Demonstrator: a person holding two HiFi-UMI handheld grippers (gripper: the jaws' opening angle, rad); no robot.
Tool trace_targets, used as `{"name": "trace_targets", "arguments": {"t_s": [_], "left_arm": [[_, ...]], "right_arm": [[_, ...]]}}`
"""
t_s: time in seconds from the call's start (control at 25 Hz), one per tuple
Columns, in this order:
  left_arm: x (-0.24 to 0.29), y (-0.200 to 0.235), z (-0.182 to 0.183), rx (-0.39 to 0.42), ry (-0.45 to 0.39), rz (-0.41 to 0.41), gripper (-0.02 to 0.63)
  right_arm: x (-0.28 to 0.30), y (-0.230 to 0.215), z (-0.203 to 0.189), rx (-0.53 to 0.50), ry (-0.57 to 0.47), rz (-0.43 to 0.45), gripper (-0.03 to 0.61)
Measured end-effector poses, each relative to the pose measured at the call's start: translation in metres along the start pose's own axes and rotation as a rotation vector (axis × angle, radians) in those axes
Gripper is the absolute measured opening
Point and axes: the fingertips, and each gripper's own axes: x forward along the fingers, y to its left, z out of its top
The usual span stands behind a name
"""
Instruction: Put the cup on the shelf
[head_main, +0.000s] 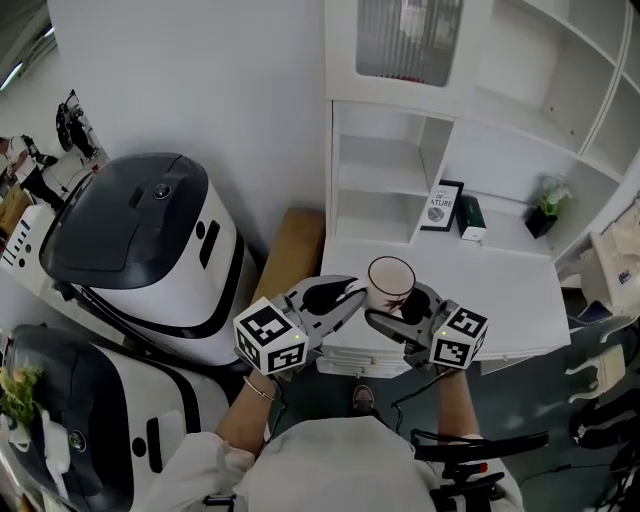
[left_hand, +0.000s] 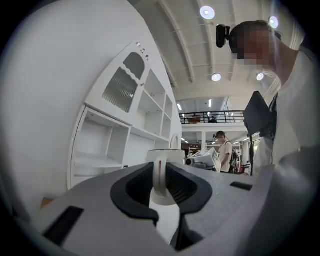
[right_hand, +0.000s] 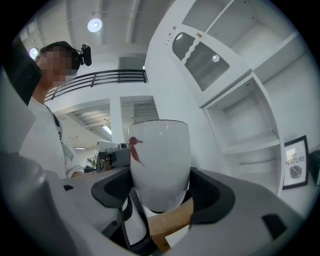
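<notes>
A white cup (head_main: 390, 279) with a small red mark hangs upright in front of the white shelf unit (head_main: 385, 165), over the near edge of its counter (head_main: 500, 290). Both grippers hold it. My left gripper (head_main: 352, 293) comes in from the left and is shut on the cup's handle (left_hand: 160, 172), which stands pinched between the dark pads of the left gripper (left_hand: 161, 189). The right gripper (head_main: 400, 306) comes from the lower right. In the right gripper view the cup (right_hand: 160, 160) fills the gap, with the right gripper (right_hand: 160, 199) closed round its lower body.
On the counter stand a framed picture (head_main: 441, 205), a green box (head_main: 471, 217) and a small plant (head_main: 548, 200). Open shelf compartments (head_main: 380, 215) lie behind the cup. Two white machines with dark lids (head_main: 150, 250) and a brown box (head_main: 295, 250) stand to the left.
</notes>
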Motion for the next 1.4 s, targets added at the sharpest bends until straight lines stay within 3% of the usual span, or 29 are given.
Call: {"name": "trace_targets", "arguments": {"t_s": [0.24, 0.68, 1.2, 1.4], "left_arm": [[0.031, 0.035, 0.018, -0.017, -0.066, 0.074, 0.071], [0.068, 0.068, 0.016, -0.009, -0.094, 0.112, 0.069], [0.100, 0.097, 0.016, 0.002, -0.094, 0.094, 0.069], [0.114, 0.117, 0.022, 0.042, -0.104, 0.107, 0.069]], "right_arm": [[0.008, -0.044, 0.028, -0.013, 0.005, 0.055, 0.342], [0.011, -0.094, 0.037, -0.017, 0.014, 0.110, 0.342], [0.012, -0.136, 0.043, -0.006, 0.013, 0.079, 0.342], [0.019, -0.160, 0.051, -0.023, 0.005, 0.063, 0.342]]}}
